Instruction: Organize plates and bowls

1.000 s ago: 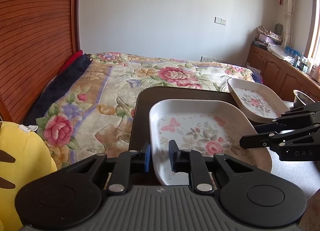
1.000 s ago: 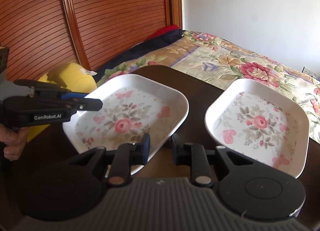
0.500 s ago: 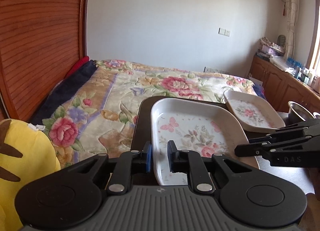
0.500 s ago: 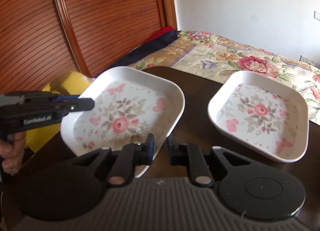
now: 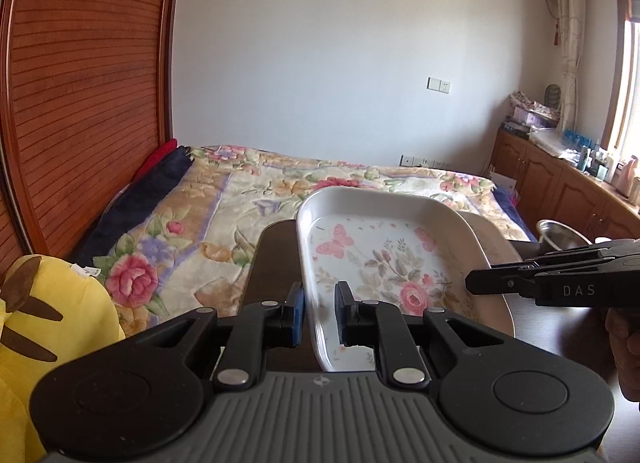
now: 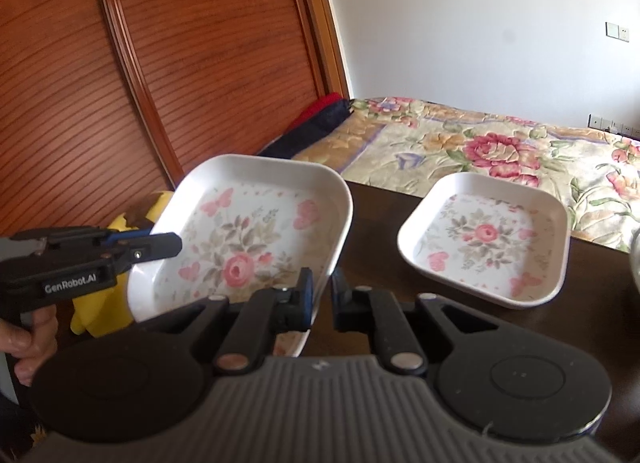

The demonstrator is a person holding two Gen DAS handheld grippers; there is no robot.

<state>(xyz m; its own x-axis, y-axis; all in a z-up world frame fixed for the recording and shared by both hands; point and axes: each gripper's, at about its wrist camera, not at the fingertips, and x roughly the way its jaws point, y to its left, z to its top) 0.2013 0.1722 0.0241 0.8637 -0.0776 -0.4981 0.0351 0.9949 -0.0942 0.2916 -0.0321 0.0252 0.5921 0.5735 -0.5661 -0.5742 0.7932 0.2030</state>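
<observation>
Bedroom with a floral bedspread (image 5: 256,199) beyond a dark table (image 5: 272,259). Left wrist view: left gripper (image 5: 319,313) clamped on the near rim of the large floral plate (image 5: 384,259), lifted and tilted. Right wrist view: right gripper (image 6: 322,297) clamped on that plate's (image 6: 248,239) opposite rim; a smaller floral plate (image 6: 486,239) lies flat on the table, well apart

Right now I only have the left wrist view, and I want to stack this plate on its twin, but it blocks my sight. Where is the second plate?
Observer: The second plate lies flat on the dark table, right of the lifted plate in the right wrist view, apart from it.
Operator: Anything in it?
Observer: No, it is empty.
Operator: Do my right tongs have the rim?
Observer: The right tongs straddle the lifted plate's near corner.
</observation>
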